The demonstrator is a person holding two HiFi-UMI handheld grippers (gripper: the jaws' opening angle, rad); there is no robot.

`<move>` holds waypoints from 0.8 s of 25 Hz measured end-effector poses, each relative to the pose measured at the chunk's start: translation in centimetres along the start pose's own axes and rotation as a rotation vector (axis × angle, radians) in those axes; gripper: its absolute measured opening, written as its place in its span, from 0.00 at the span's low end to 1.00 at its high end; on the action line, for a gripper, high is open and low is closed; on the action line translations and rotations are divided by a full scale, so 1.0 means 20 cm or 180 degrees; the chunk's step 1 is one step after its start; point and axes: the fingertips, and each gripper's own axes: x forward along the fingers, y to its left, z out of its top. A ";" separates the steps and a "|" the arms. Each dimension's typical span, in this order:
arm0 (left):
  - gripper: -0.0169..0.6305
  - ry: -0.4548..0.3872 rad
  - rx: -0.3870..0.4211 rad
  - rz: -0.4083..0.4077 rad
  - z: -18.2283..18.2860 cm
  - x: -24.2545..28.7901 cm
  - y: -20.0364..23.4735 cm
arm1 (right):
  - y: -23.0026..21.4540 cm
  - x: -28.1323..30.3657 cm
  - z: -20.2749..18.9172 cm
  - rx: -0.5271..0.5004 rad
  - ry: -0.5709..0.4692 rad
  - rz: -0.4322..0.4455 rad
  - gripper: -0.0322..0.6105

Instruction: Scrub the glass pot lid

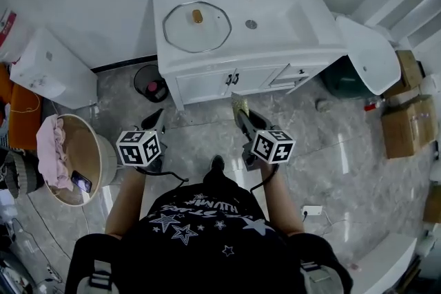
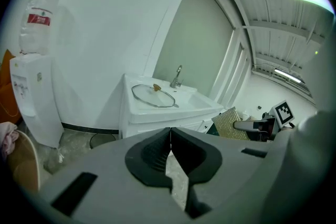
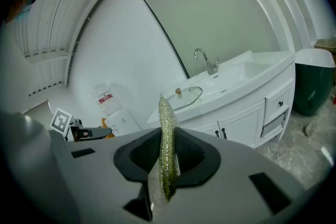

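The right claw point(image 3: 167, 162) pinches a glittery scrub pad point(image 3: 166, 123) edge-up, ready for scrubbing; the left claw point(image 2: 170, 153) is pressed together, empty. The glass pot lid point(image 1: 196, 27) lies flat on the table point(image 1: 262, 56), well apart from both.

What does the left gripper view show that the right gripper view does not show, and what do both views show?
Only the left gripper view: the left gripper's jaws, shut with nothing between them, and a pink cloth at the left edge. Only the right gripper view: the right gripper's jaws head-on, shut on the sponge, and the cabinet drawer. Both: the glass lid lying on the white counter, the tap, the water bottle and the sponge.
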 end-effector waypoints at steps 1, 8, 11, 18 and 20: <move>0.04 0.0002 -0.0007 0.0021 0.02 0.03 -0.01 | -0.03 0.02 0.02 0.0002 0.0015 0.0023 0.16; 0.04 -0.0003 -0.0025 0.0229 0.10 0.21 -0.04 | -0.19 0.19 0.17 -0.0002 0.0085 0.0234 0.16; 0.04 -0.0049 -0.0043 0.0325 0.15 0.27 -0.06 | -0.26 0.23 0.22 -0.0001 0.0104 0.0329 0.16; 0.04 -0.0153 -0.0097 0.0460 0.23 0.35 -0.12 | -0.36 0.28 0.32 0.0032 0.0088 0.0448 0.16; 0.04 -0.0122 -0.0064 0.0441 0.24 0.37 -0.14 | -0.37 0.28 0.33 0.0053 0.0072 0.0460 0.16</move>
